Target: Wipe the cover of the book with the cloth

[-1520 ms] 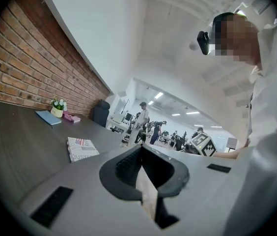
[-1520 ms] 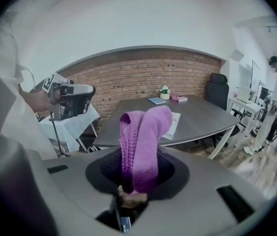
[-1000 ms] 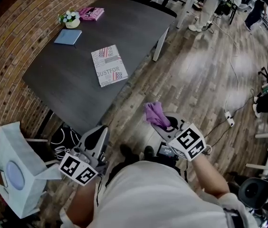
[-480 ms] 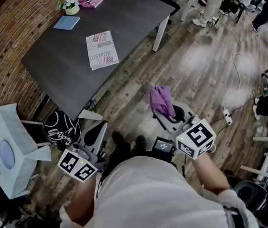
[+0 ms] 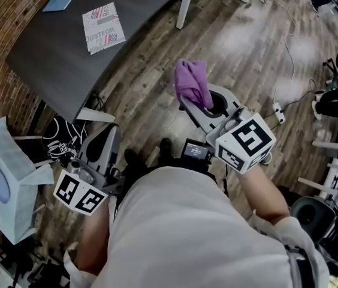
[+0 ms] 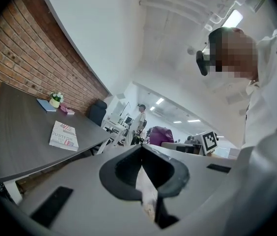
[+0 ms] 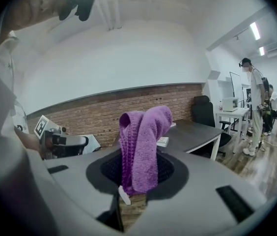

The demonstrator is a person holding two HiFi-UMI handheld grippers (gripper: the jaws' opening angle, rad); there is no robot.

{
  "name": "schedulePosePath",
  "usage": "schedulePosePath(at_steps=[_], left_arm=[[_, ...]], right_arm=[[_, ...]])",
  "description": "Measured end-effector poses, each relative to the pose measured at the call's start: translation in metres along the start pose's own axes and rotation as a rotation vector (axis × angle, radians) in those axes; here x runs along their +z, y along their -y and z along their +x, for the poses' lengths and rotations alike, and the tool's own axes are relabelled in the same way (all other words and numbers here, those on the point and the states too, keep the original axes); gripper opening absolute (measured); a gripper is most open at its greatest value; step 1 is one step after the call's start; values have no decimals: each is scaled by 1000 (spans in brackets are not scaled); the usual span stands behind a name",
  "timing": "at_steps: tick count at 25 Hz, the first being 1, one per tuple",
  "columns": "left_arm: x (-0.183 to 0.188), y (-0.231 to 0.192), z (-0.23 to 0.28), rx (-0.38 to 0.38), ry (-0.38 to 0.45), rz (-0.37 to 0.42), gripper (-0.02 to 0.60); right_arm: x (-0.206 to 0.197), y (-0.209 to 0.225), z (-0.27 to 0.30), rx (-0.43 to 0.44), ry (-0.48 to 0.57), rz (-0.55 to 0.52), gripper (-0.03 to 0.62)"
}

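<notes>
- Out over the wooden floor, beyond the long edge of the surface [image 5: 49,65], the right hand-held gripper [image 5: 194,105] pinches a purple cloth [image 5: 193,83], which stands up out of its jaws in a fold.
- The left hand-held gripper [image 5: 108,138] hangs by the person's side, jaws pressed together on nothing.
- The book [image 5: 103,27] lies flat on the surface, nearer that long edge, well apart from both.
- A blue notebook [image 5: 59,2] sits toward the brick-wall edge.

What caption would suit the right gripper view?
Right gripper clamping a purple cloth, dark table and brick wall behind.
</notes>
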State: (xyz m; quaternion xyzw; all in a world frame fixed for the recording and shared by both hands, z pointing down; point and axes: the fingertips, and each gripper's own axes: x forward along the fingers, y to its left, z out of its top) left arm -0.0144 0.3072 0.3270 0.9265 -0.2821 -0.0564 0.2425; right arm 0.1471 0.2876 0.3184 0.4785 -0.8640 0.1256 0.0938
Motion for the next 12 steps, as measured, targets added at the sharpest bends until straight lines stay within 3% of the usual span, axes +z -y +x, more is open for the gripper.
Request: schedulePosePath(at_steps=[12], left_arm=[[6, -15, -12, -36, -49, -2, 9]], right_arm=[[-6, -10, 14, -53, -5, 40, 98]])
